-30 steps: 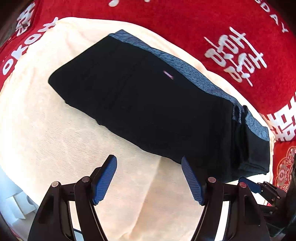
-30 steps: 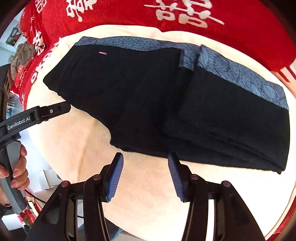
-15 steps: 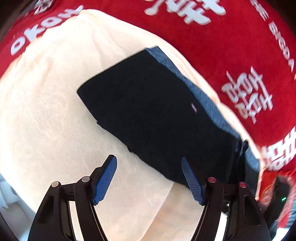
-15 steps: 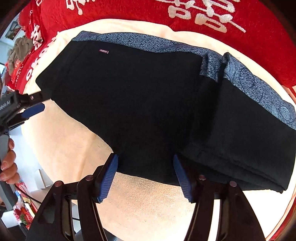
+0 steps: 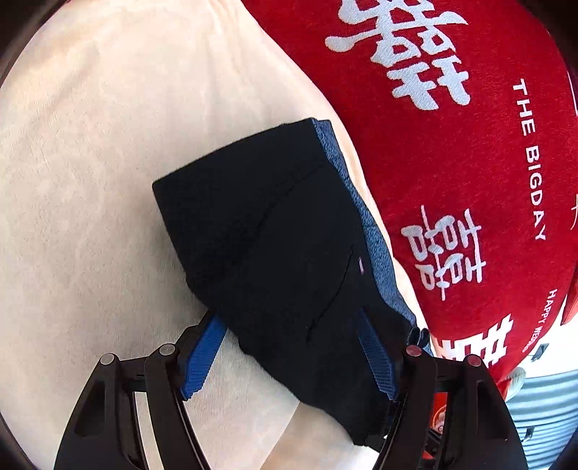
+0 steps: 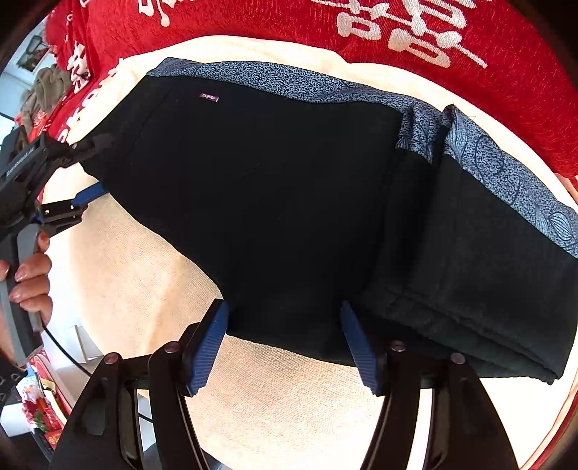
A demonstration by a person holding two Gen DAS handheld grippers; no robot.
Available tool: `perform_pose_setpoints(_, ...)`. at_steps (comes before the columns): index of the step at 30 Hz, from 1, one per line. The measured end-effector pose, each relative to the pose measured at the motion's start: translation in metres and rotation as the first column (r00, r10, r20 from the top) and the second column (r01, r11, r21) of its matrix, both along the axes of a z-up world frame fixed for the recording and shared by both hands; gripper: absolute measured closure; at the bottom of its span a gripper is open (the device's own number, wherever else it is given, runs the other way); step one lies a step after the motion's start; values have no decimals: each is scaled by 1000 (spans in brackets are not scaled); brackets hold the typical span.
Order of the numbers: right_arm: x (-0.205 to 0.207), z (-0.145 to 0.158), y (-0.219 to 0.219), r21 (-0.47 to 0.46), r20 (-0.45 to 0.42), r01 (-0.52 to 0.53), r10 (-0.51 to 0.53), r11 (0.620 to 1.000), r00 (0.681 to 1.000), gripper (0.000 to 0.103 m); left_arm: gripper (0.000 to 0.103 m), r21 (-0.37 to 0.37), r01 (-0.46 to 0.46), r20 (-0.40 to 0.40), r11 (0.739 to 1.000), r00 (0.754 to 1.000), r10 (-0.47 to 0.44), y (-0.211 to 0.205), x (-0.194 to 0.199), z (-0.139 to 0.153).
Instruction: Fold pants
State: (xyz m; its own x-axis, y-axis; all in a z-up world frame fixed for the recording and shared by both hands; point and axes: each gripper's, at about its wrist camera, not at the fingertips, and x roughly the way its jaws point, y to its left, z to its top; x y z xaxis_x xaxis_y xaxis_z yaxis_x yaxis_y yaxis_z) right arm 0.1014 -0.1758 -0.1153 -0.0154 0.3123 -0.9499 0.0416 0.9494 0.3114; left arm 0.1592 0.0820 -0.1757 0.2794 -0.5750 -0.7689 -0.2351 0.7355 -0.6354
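Black pants (image 6: pixel 289 202) with a blue patterned side band (image 6: pixel 310 85) lie partly folded on a cream cloth (image 6: pixel 137 289); the right end is doubled over into a thicker stack (image 6: pixel 469 282). My right gripper (image 6: pixel 285 343) is open, its jaws straddling the pants' near edge. My left gripper (image 5: pixel 289 347) is open, its jaws astride the pants (image 5: pixel 274 253) at their left end; it also shows at the left of the right wrist view (image 6: pixel 86 170).
The cream cloth (image 5: pixel 90 180) lies over a red blanket with white characters (image 5: pixel 451 144), also seen behind the pants (image 6: pixel 397 29). A person's hand (image 6: pixel 29 282) holds the left gripper's handle. Clutter sits below the table edge at lower left (image 6: pixel 39 415).
Both grippers moved forward onto the pants; the fabric edge now lies between each pair of open jaws. The left wrist view swung toward the pants' left end.
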Motion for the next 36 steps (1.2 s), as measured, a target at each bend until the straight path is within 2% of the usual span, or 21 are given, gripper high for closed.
perform_pose_setpoints(2,-1,0,-1,1,1,1,-1,1000,1000,34,26,8,6,7,1000,1000,-6,-4,4,2)
perform_pose_setpoints(6,-2,0,-1,5,4,5,-5,1000,1000,34,26,37,16,24,999,1000,-17,-15,10,15)
perform_pose_setpoints(9,-3,0,-1,5,6,5,-5,1000,1000,34,26,42,45,92,998,995,-49,-28,12,28)
perform_pose_setpoints(10,-3,0,-1,5,7,3,-3,1000,1000,34,22,54,57,106,997,992,-63,-33,12,28)
perform_pose_setpoints(11,-3,0,0,5,7,-1,1,1000,1000,34,16,61,67,106,996,992,-73,-36,14,25)
perform_pose_setpoints(16,-2,2,4,4,1,-3,3,1000,1000,33,16,112,25,7,993,1000,-26,-37,23,-11)
perform_pose_setpoints(18,0,5,3,15,-9,2,-2,1000,1000,33,24,129,11,22,992,1000,-14,-37,23,-8)
perform_pose_setpoints(20,5,11,-1,43,-24,22,-21,999,1000,32,56,234,39,17,972,999,-44,-43,24,-4)
perform_pose_setpoints(21,7,15,-4,62,-28,40,-39,997,999,32,65,278,51,11,959,998,-56,-44,24,-4)
perform_pose_setpoints(23,16,28,-11,88,-17,75,-73,993,997,32,69,329,81,25,941,995,-94,-47,22,0)
perform_pose_setpoints(24,22,35,-15,97,-7,88,-88,991,996,32,69,363,99,45,927,991,-123,-51,20,4)
perform_pose_setpoints(25,30,42,-19,111,1,101,-101,989,995,32,70,439,136,78,888,979,-189,-64,17,13)
perform_pose_setpoints(27,53,52,-25,161,-2,118,-119,980,993,32,70,545,181,120,819,949,-290,-84,11,25)
perform_pose_setpoints(28,65,55,-26,181,-10,120,-120,976,993,31,70,604,203,140,770,925,-354,-97,6,32)
perform_pose_setpoints(31,114,65,-22,237,-13,98,-98,967,995,26,70,688,234,152,686,879,-453,-117,-2,41)
perform_pose_setpoints(33,143,69,-10,282,-28,71,-65,957,997,23,70,720,247,150,648,857,-493,-125,-6,43)
perform_pose_setpoints(36,187,69,23,369,-97,15,23,929,995,22,70,758,256,150,600,826,-543,-138,-9,45)
